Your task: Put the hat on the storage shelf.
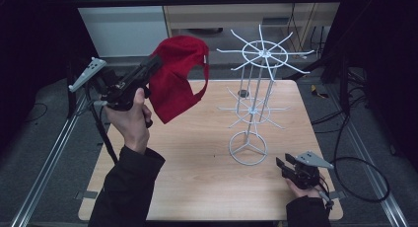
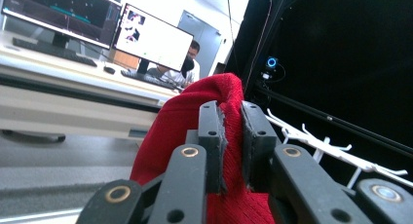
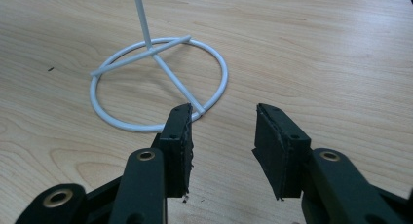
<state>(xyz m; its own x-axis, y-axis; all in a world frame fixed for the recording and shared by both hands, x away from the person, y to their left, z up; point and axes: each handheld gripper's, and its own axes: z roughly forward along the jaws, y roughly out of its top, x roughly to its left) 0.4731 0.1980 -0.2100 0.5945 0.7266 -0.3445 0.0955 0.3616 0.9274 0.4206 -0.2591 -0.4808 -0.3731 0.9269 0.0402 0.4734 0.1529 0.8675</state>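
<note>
Wooden table: left hand-held gripper clamps red cap aloft, not yet hung on white rack; right hand-held gripper rests open, empty.

Cap held up left of the rack, over the table's far left part.

The left gripper is raised above the table's left side, and the cap hangs from its jaws, clear of the tabletop and left of the rack. The rack stands on the table right of centre, its base ring nearer the front edge and its upper arms spreading behind and above. The right gripper rests low at the front right corner, just right of the base ring, nothing between its jaws. A desk with monitors lies beyond the cap.
</note>
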